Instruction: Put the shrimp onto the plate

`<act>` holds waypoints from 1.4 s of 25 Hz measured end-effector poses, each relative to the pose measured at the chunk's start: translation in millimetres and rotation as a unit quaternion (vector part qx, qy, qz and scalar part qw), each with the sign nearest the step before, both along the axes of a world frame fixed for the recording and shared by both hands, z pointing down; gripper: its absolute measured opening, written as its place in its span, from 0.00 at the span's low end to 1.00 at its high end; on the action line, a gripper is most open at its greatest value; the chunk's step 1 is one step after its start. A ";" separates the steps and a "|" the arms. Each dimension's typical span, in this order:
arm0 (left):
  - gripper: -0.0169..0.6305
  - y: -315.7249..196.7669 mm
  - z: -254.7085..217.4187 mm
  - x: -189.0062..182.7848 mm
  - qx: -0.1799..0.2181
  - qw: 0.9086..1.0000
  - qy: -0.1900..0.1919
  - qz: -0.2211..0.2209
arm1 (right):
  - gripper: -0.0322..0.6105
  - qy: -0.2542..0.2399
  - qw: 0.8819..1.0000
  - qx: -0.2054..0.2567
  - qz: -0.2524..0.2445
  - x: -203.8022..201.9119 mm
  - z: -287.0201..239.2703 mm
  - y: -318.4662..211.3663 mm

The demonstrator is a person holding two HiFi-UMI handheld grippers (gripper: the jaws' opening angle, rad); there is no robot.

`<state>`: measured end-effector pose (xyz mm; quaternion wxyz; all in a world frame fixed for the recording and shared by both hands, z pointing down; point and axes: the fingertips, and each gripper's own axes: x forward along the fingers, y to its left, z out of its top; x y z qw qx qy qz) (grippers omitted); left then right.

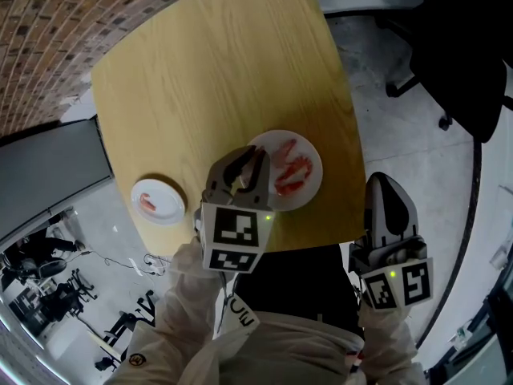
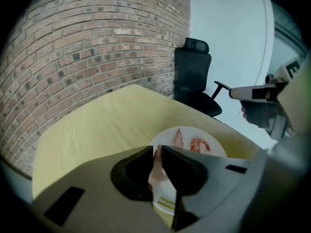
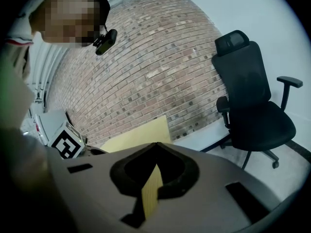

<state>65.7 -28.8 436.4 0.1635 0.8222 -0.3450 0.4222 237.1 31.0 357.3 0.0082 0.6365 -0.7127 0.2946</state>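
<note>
— What is lying around the left gripper (image 1: 255, 160)?

— A large white plate (image 1: 314, 167) is sitting near the table's near edge, carrying two or three pink shrimp (image 1: 292, 171). The gripper is hanging over that plate's left rim, covering part of it in the head view. Well apart to the left, a small plate (image 1: 170, 199) is holding one more shrimp (image 1: 148, 203).

— And the tool?

— Its jaws are pressing in on the held shrimp (image 2: 156, 165), a pale pink strip pinched between them above the plate. The right gripper (image 1: 386, 184) is hovering off the table's right side over the grey floor (image 1: 401, 127), its jaws meeting at the tips with nothing between them.

— The surface, the room?

— A light wooden table (image 1: 216, 70) is standing against a brick wall (image 2: 73, 47). A black office chair (image 2: 194, 76) is standing beyond the table's far corner.

— Which way is the held shrimp pointing?

— Its long axis is running along the jaws, away from the gripper's camera toward the plate's far rim, with one end just passing the fingertips. Whether that is head or tail cannot be told.
</note>
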 end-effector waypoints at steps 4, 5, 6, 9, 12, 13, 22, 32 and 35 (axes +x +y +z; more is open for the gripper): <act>0.12 -3.3 7.5 9.7 -0.003 1.000 -0.004 0.003 | 0.09 0.000 1.000 -0.005 0.001 11.0 6.5 -1.8; 0.12 -3.5 8.3 12.0 -0.004 1.000 -0.004 0.003 | 0.09 -0.001 1.000 -0.006 0.001 13.2 6.9 -2.1; 0.12 -3.8 8.5 14.2 -0.004 1.000 -0.005 0.004 | 0.09 -0.002 1.000 -0.006 0.000 15.0 6.7 -2.5; 0.12 -4.2 8.3 18.6 -0.004 1.000 -0.007 0.007 | 0.09 -0.003 1.000 -0.004 -0.002 17.4 4.3 -4.8; 0.12 -3.0 9.2 17.7 -0.007 1.000 -0.010 0.004 | 0.09 -0.004 1.000 -0.002 -0.004 17.8 4.1 -5.6; 0.12 -2.6 9.6 17.0 -0.007 1.000 -0.012 0.003 | 0.09 -0.005 1.000 -0.003 -0.004 18.5 4.8 -5.3; 0.12 -2.1 12.1 13.1 -0.005 1.000 -0.012 -0.005 | 0.09 -0.005 1.000 -0.007 -0.003 18.7 10.8 -1.7; 0.12 -1.8 8.5 15.2 -0.003 1.000 -0.004 0.001 | 0.09 -0.005 1.000 -0.010 -0.001 15.6 11.5 -1.2; 0.12 -1.5 4.2 14.3 -0.001 1.000 0.000 -0.001 | 0.09 -0.003 1.000 -0.007 -0.002 14.6 9.4 -3.0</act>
